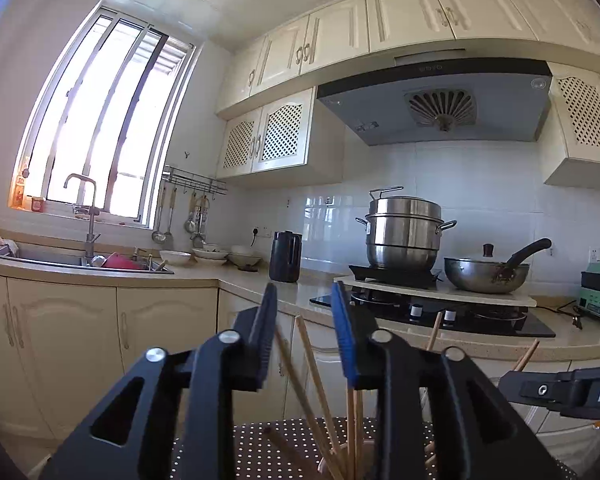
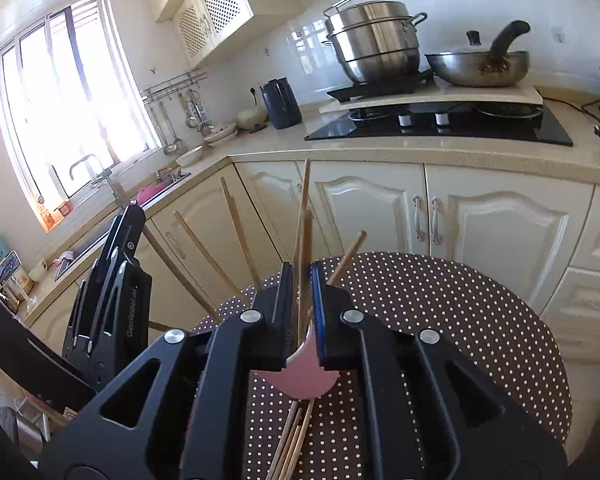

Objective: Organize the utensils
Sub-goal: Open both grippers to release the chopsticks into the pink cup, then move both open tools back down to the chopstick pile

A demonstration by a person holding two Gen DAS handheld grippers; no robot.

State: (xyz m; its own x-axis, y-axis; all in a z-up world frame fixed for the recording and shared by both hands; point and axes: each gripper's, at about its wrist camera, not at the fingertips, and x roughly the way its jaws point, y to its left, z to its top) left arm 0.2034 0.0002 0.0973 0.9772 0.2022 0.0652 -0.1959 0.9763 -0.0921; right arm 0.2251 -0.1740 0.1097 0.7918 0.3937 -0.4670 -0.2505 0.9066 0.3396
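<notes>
Both grippers (image 1: 304, 300) (image 2: 302, 276) slightly open.

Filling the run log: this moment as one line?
left claw: open, chopsticks between | right claw: slightly open, chopsticks between | pink cup: on dotted table, holding chopsticks

White letters on the side of the left gripper (image 2: 112, 276) look like "GenRobot.ai" in the right wrist view, and the big white letters "DA" stand on the right gripper (image 1: 572, 392) at the picture's edge in the left wrist view.
</notes>
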